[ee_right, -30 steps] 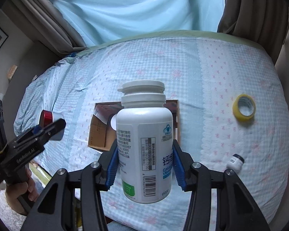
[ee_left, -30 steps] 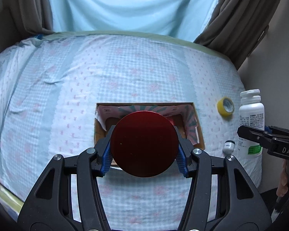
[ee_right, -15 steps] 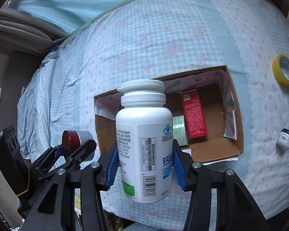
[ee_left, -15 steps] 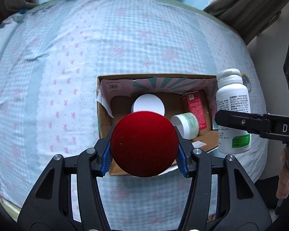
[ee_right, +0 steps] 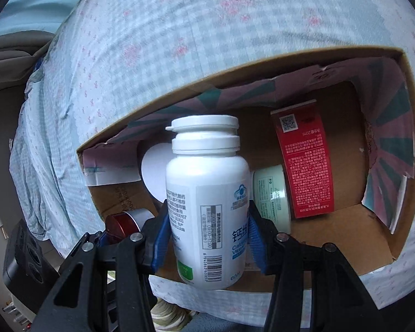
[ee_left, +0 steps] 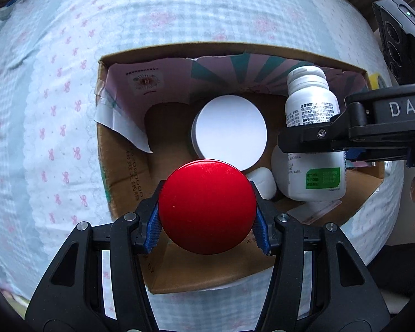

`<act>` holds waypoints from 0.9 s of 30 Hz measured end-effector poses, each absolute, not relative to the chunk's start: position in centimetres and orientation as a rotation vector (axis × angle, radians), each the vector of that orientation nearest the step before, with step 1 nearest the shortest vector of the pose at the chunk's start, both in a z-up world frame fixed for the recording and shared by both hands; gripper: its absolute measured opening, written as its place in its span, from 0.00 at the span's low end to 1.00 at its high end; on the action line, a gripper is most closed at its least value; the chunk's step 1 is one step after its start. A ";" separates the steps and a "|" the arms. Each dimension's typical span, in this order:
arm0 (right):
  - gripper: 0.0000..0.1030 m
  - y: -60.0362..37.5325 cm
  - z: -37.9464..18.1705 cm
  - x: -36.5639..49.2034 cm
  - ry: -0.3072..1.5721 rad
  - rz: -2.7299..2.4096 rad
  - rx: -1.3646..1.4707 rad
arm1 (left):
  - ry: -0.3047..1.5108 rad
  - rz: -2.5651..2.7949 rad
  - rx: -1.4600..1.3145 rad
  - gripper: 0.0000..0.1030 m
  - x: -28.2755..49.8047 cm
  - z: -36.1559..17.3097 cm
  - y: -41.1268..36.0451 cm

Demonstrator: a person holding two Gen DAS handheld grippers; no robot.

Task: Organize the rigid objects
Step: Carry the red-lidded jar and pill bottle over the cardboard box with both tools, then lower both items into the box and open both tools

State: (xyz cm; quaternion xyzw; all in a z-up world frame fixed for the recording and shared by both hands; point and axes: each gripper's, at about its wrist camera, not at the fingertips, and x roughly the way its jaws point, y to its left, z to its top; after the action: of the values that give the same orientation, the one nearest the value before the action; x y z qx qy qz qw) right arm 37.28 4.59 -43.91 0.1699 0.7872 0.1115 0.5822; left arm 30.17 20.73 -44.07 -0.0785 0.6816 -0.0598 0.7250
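My left gripper (ee_left: 207, 229) is shut on a red-lidded round tin (ee_left: 207, 206), held over the near left part of an open cardboard box (ee_left: 119, 163). My right gripper (ee_right: 207, 235) is shut on a white pill bottle (ee_right: 207, 202), held over the box's (ee_right: 379, 232) near edge. The bottle (ee_left: 312, 144) and right gripper also show at the right of the left wrist view. The tin (ee_right: 123, 222) shows low left in the right wrist view.
Inside the box lie a white round lid (ee_left: 231, 132), a pale green jar (ee_right: 272, 191) and a red carton (ee_right: 304, 160). The box sits on a bed with a blue checked sheet (ee_left: 55, 96). A yellow tape roll (ee_left: 375, 81) peeks behind the box.
Both grippers have moved forward and down over the box with their objects still held. The box now fills both views.
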 end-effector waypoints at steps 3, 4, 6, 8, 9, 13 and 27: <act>0.45 4.9 -44.8 37.6 1.854 0.266 0.417 | 1.511 -0.137 -0.161 0.49 30.1 -44.3 20.4; 0.45 4.9 -44.8 37.8 1.856 0.269 0.413 | 1.515 -0.129 -0.147 0.49 30.1 -44.3 20.2; 0.45 5.1 -45.0 38.0 1.860 0.269 0.401 | 1.530 -0.117 -0.125 0.58 30.2 -44.4 20.0; 0.56 5.2 -44.8 38.2 1.839 0.268 0.397 | 1.510 -0.173 -0.181 0.99 30.2 -43.8 19.9; 0.77 5.3 -44.6 38.3 1.828 0.258 0.388 | 1.493 -0.181 -0.195 1.00 30.1 -43.2 19.8; 1.00 5.2 -43.3 38.4 1.781 0.242 0.298 | 1.474 -0.174 -0.181 1.00 29.8 -42.0 19.5; 1.00 3.1 -39.2 36.2 1.682 0.227 0.343 | 1.383 -0.130 -0.194 1.00 27.0 -37.1 20.8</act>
State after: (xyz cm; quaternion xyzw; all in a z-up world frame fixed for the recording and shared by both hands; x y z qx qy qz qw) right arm 36.23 3.13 -39.23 0.1510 0.7397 0.0997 0.6481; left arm 27.00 20.78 -37.07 -0.0891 0.6364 -0.0597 0.7639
